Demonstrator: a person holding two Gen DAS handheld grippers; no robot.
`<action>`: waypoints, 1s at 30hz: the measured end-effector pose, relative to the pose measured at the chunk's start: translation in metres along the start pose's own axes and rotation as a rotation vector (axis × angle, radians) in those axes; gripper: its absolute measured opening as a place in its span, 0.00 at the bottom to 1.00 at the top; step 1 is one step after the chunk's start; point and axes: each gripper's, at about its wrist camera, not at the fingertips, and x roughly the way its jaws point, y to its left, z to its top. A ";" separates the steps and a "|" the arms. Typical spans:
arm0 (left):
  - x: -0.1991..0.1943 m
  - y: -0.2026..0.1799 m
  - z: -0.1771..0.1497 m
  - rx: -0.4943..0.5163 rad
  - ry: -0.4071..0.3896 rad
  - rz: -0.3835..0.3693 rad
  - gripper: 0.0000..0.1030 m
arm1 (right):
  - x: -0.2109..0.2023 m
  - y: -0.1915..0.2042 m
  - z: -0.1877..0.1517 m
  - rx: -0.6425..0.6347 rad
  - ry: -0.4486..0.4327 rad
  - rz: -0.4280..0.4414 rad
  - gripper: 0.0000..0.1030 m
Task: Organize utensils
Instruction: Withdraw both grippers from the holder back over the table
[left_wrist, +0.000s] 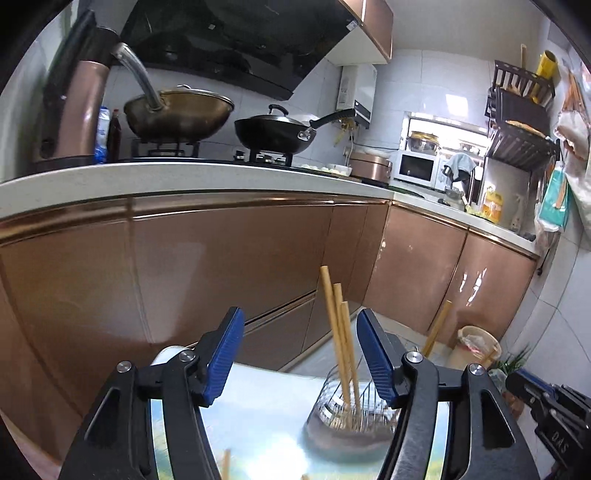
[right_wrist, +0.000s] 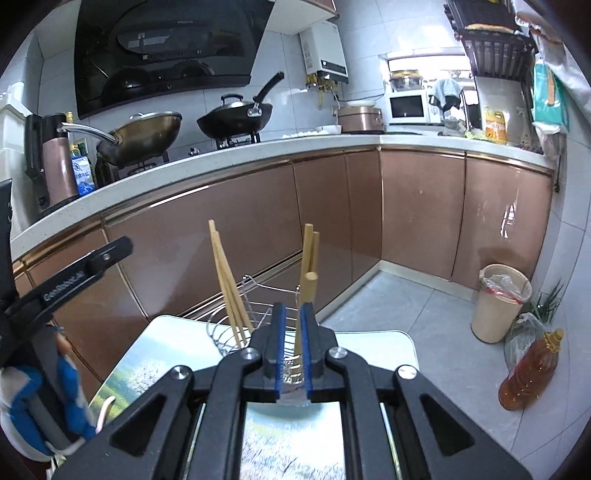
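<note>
Landmark: the wire holder, standing on the small printed table in front of the brown cabinets.

Left gripper: my jaws stand open, nothing pressed between the blue pads. Three chopsticks stand upright in the holder just beyond the tips, seen through the gap, not touched. Looks like a drop-off finished on this side.

Right gripper: jaws nearly shut, pads almost meeting. A thicker wooden stick rises right behind the tips, over the holder's right part. I can't tell whether the pads pinch its lower end or it only stands behind them.

In the holder: a leaning bunch at its left side, and another pair upright at its right side. At least one more stick lies on the table nearer me than the holder, blurred.

Step, my read: mid-task, loading chopsticks into the holder, several in, some left on the table.

Next: back both claws clear of the holder without knocking the upright sticks, then go for the loose stick nearer me, open wide, close on its middle.
</note>
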 end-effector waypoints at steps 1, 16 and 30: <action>-0.012 0.006 0.002 -0.001 0.006 0.011 0.61 | -0.010 0.004 0.000 -0.002 -0.006 -0.002 0.08; -0.125 0.075 -0.009 -0.002 0.053 0.093 0.67 | -0.113 0.064 -0.018 -0.088 -0.058 0.042 0.10; -0.190 0.109 -0.043 -0.023 0.080 0.089 0.69 | -0.177 0.067 -0.056 -0.065 -0.069 0.026 0.10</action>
